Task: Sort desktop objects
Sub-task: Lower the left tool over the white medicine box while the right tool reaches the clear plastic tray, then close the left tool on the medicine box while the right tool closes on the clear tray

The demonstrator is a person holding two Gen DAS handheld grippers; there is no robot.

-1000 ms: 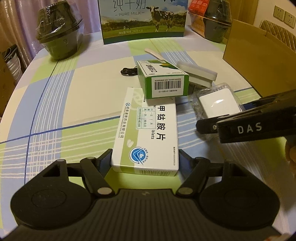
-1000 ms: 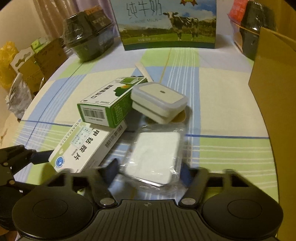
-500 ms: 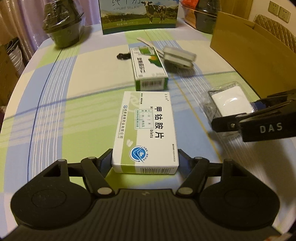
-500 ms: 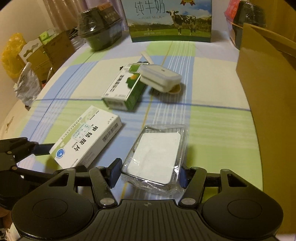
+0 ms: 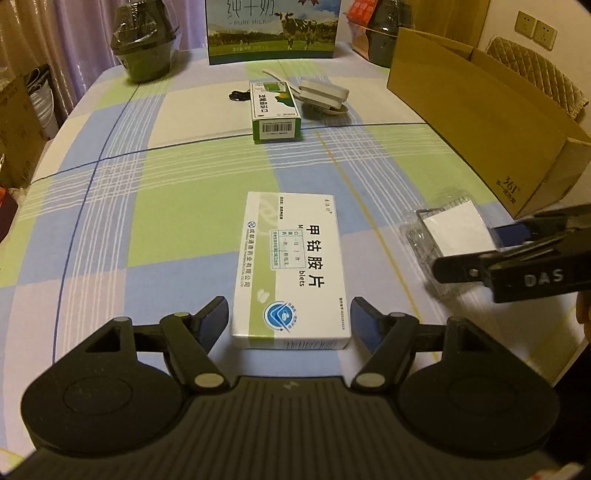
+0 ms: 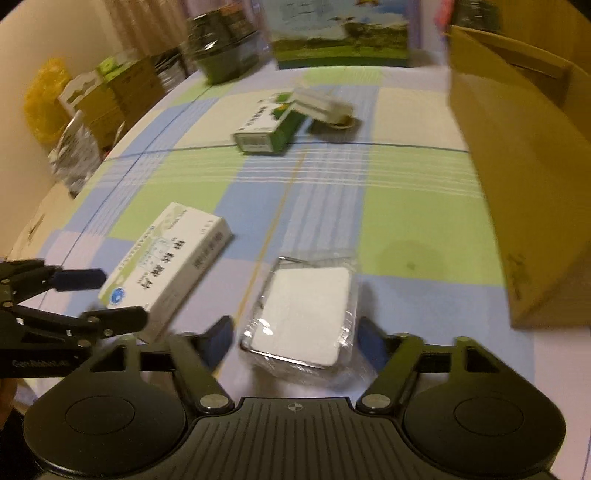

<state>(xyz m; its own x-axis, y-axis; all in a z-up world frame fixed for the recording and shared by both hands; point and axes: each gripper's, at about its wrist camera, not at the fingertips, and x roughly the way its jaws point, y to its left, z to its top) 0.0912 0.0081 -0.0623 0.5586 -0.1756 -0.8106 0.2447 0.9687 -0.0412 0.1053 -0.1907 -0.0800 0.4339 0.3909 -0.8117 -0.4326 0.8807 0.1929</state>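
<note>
Desktop objects lie spread over the checked worktop, whose curved left edge drops off toward stacked cartons. Largest, the open cardboard box lines the right edge, its near corner just beside the plastic-wrapped white pack. Between the far cluster and the near items runs a broad bare band of cloth. At the back stands the milk carton, flanked by a dark wrapped bowl. The white medicine box lies flat near the front, its near end between the blue pads of the left hand-held gripper, jaws wide with slim gaps either side. The right hand-held gripper is likewise spread wide around the wrapped pack. Farther off, the green box touches a small white case.
</note>
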